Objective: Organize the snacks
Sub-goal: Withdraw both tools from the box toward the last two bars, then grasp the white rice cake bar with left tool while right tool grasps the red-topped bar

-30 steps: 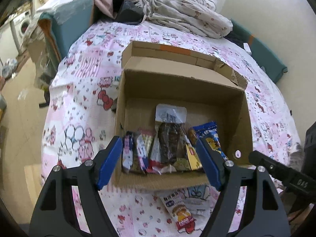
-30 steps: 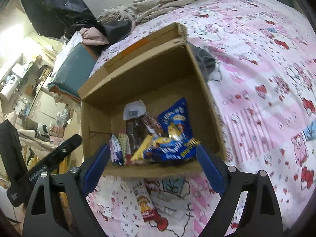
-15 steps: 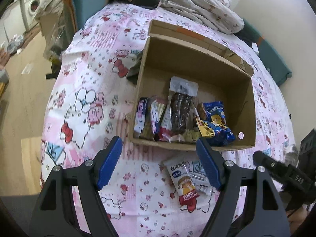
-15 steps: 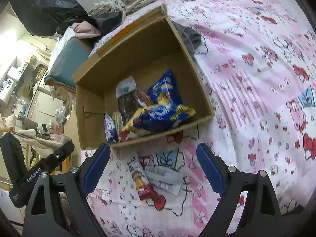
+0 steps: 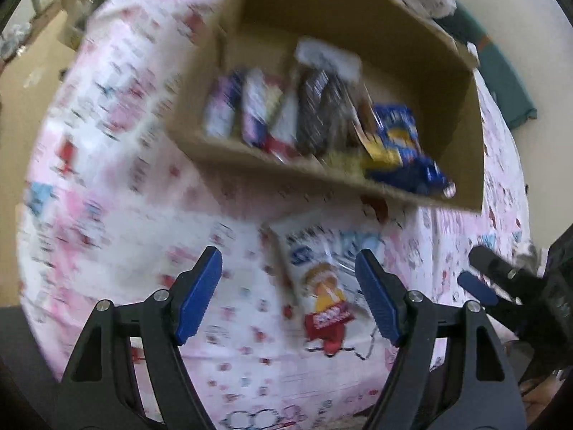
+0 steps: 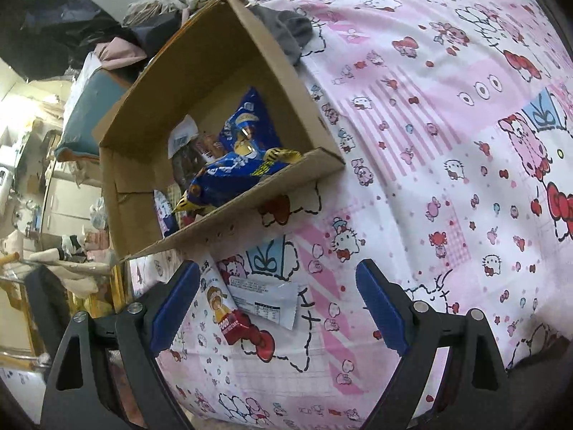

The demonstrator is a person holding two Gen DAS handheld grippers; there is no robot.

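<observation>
Blue-padded left claw (image 5: 288, 294) gapes open and empty above a flat white snack packet with a red bottom (image 5: 322, 294), which lies on the pink cartoon-print bedsheet (image 5: 118, 215) at about 1 o'clock between its pads. Right claw (image 6: 277, 304) also stands open, empty, the same packet (image 6: 229, 308) near its left pad. Beyond, at 12 o'clock, a brown cardboard box (image 6: 229, 215) holds upright snack bags, a blue one (image 6: 236, 172) among them.

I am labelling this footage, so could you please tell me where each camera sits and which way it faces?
Left wrist: on the left tool, aimed steeply down at the white snack packet on the bedsheet; the right tool shows at its right edge.
Right wrist: on the right tool, looking down at the same packet; only its own open fingers show.
Shared: the packet, the cardboard box, the blue snack bag.
</observation>
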